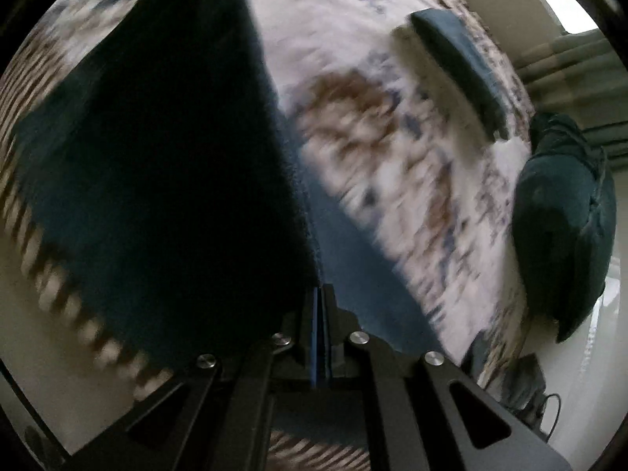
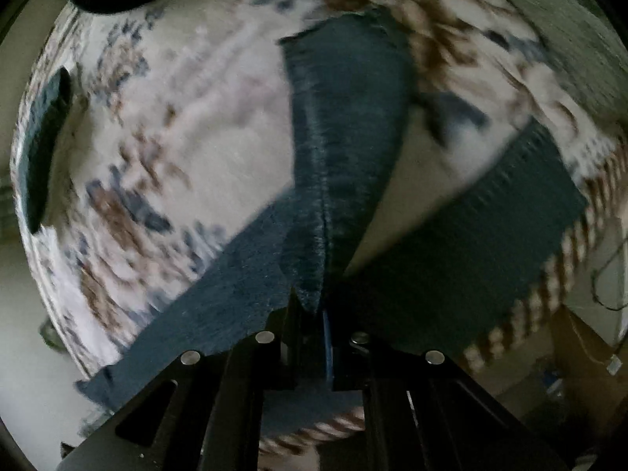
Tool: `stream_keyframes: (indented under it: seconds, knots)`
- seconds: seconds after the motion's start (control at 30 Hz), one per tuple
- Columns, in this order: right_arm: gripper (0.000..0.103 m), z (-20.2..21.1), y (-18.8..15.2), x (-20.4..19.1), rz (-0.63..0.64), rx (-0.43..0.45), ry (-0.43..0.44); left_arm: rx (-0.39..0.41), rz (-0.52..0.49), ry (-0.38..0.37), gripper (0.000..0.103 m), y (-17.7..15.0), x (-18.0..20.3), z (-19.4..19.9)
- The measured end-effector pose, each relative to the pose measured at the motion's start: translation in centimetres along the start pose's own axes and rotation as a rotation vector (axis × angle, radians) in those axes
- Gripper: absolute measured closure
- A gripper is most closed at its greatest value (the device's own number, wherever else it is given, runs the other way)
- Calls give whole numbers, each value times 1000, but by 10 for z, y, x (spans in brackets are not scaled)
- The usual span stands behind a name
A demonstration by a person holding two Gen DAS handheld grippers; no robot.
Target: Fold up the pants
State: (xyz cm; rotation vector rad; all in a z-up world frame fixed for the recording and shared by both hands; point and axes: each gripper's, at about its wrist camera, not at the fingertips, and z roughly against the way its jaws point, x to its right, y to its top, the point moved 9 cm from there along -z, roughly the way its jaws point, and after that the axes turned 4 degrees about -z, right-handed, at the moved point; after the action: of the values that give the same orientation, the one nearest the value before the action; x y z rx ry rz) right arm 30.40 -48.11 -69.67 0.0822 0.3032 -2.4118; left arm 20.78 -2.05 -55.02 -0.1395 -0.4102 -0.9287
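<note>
Currently, both grippers are clamped on the pants (image 2: 345, 125), a dark teal garment spread over a patterned rug (image 2: 188, 117). The left gripper (image 1: 321, 314) has its jaws fully closed; dark cloth rises directly from the closed tips and fills the left half of the left wrist view, so the fabric appears pinched there, though shadow hides the exact contact. The right gripper (image 2: 320, 306) is likewise closed on a ridge of the same cloth, which stands up in a peaked fold from the fingertips, with the rest of the pants trailing left and right across the rug.

Both views are blurred and the rug sits well below the tips, which indicates the garment is lifted and being carried over. The step in hand is judged to be a fold: two pinched points of the pants raised together, to be laid over the part that lies flat.

A folded teal item (image 1: 459, 66) lies on the far right of the rug, and a dark teal heap (image 1: 561, 219) sits at its right edge; both are well apart from the work.

The next move calls for keeping both grips level with each other, carrying the lifted edge across until it lines up with the opposite edge, lowering until the cloth lies flat, then opening both jaws. Uneven travel would likely skew the fold.
</note>
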Motion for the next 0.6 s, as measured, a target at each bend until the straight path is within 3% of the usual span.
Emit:
stream_keyframes:
  seconds: [0.2, 0.4, 0.5, 0.6]
  knots:
    - [95, -35, -39, 67, -4, -48, -70, -57, 48, 44, 103, -65, -61, -29]
    - [93, -55, -52, 79, 48, -58, -77, -55, 19, 75, 99, -68, -69, -33]
    - [79, -53, -58, 70, 100, -55, -48, -26, -31, 134, 99, -65, -79, -20]
    - [58, -39, -66, 63, 128, -42, 10, 19, -85, 221, 98, -55, -90, 0]
